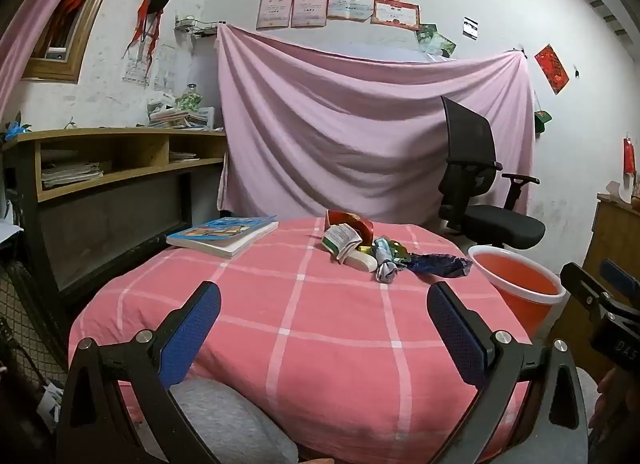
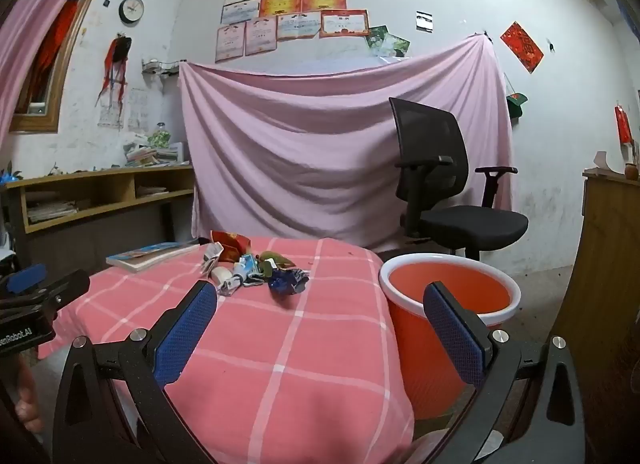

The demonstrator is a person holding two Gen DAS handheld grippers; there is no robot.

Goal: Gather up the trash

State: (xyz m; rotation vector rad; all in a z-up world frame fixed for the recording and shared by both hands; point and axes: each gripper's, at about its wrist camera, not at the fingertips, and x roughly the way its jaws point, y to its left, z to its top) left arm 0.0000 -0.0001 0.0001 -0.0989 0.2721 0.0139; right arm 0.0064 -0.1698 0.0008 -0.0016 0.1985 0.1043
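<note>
With both my left gripper (image 1: 324,300) and right gripper (image 2: 320,300) wide open and empty, I should pinch one wrapper (image 1: 438,264) cleanly before swinging to the bucket (image 2: 404,268).

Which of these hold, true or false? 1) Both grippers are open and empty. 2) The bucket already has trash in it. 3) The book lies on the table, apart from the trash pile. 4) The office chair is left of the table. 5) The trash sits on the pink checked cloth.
1) True: left gripper and right gripper are open, holding nothing.
2) False: the orange bucket shows no trash inside.
3) True: the book lies clear of the trash pile.
4) False: the office chair stands behind the table's right side.
5) True: the pile rests on the checked cloth.
</note>
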